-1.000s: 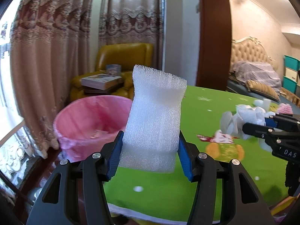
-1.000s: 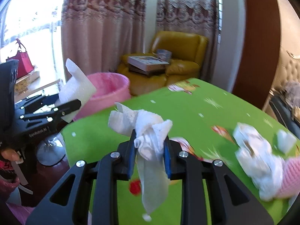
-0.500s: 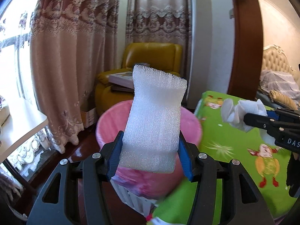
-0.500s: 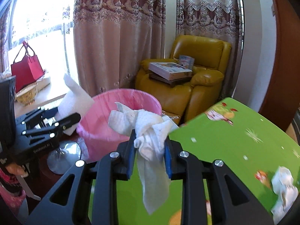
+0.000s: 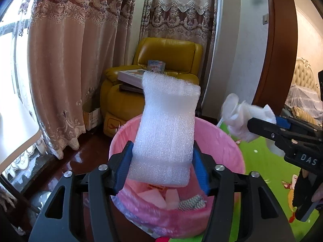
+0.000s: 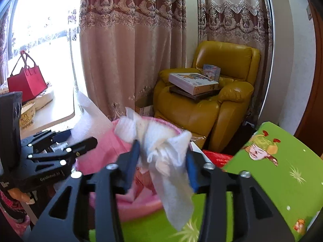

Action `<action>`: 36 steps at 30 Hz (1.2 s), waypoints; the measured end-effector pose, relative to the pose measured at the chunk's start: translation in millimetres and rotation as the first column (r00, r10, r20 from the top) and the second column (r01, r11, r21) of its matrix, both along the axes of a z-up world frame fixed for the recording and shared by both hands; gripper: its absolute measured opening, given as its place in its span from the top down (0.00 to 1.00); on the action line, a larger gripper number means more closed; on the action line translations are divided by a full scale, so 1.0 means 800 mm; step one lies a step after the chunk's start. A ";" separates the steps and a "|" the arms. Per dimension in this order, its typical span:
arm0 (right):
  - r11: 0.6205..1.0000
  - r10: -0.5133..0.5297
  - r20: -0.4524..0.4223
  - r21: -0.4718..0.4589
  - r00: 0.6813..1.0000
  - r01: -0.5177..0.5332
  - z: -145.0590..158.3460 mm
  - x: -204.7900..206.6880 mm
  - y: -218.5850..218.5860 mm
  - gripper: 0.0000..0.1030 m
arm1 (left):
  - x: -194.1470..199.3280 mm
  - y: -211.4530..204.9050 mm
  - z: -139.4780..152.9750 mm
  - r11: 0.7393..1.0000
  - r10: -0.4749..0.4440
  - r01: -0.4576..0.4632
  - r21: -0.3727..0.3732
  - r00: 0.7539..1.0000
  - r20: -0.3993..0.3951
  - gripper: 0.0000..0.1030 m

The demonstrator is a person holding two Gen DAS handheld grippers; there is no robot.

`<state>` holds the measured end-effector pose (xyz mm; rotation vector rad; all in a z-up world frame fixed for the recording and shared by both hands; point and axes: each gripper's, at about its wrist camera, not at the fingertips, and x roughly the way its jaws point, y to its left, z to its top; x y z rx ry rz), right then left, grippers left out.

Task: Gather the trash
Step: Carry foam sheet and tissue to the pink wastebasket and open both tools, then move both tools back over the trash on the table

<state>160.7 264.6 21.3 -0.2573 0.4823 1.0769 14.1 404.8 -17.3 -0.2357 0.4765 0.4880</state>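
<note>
My left gripper (image 5: 161,167) is shut on a white foam sheet (image 5: 167,129) and holds it upright over the pink-lined trash bin (image 5: 226,141), which holds several scraps. My right gripper (image 6: 162,165) has its jaws spread wider than before around a crumpled white tissue (image 6: 161,147), which still hangs between them above the bin's rim (image 6: 101,141). It is blurred, so I cannot tell if the pads still touch it. The right gripper shows at the right of the left wrist view (image 5: 282,133) with the tissue (image 5: 240,117). The left gripper shows at the left of the right wrist view (image 6: 60,153).
A yellow armchair (image 5: 161,76) with books stands behind the bin, also in the right wrist view (image 6: 212,100). Curtains (image 5: 70,60) hang behind. The green table (image 6: 272,173) lies to the right. A red bag (image 6: 26,80) sits on a sill at left.
Both grippers moved left from over the green table to above the pink bin. The right gripper's jaws have spread wider around the tissue. The left still clamps the foam.
</note>
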 end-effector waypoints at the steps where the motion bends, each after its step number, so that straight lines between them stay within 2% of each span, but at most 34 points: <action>1: 1.000 0.004 -0.010 0.012 1.000 -0.004 0.001 0.003 0.001 0.44 | 0.001 -0.001 -0.001 1.000 0.008 -0.008 0.003 1.000 -0.003 0.32; 2: 1.000 0.005 -0.017 0.024 1.000 -0.005 0.003 0.005 -0.002 0.41 | 0.001 -0.001 -0.002 1.000 0.020 -0.020 0.006 1.000 -0.006 0.22; 4: 0.998 0.004 -0.025 0.062 1.000 -0.002 0.009 0.007 -0.011 0.38 | -0.005 -0.002 -0.005 0.999 0.047 -0.047 0.015 0.999 0.005 0.16; 11: 0.995 -0.023 -0.020 0.102 1.000 0.025 0.019 -0.003 -0.064 0.38 | -0.026 -0.022 -0.010 0.996 0.077 -0.077 0.044 0.997 -0.015 0.10; 14: 0.994 -0.048 -0.010 0.094 0.999 0.048 0.015 -0.012 -0.090 0.30 | -0.031 -0.042 -0.010 0.998 0.054 -0.053 0.042 0.998 -0.016 0.10; 20: 0.989 -0.133 -0.005 0.058 0.991 0.133 0.003 -0.017 -0.148 0.29 | -0.004 -0.111 -0.006 0.995 -0.099 0.099 -0.008 0.995 -0.009 0.10; 23: 0.979 -0.204 0.028 0.032 0.979 0.203 0.003 -0.016 -0.191 0.27 | 0.024 -0.161 -0.008 0.977 -0.212 0.212 -0.032 0.977 -0.013 0.10; 29: 0.930 -0.368 0.094 0.022 0.925 0.367 0.009 -0.016 -0.313 0.26 | 0.078 -0.264 -0.022 0.917 -0.393 0.389 -0.094 0.919 -0.034 0.10; 32: 0.882 -0.471 0.091 0.044 0.877 0.469 0.007 -0.017 -0.389 0.26 | 0.100 -0.317 -0.025 0.878 -0.472 0.467 -0.102 0.881 -0.032 0.10; 36: 0.806 -0.592 0.111 0.043 0.798 0.591 -0.003 -0.024 -0.476 0.26 | 0.122 -0.366 -0.037 0.842 -0.536 0.530 -0.098 0.843 -0.051 0.10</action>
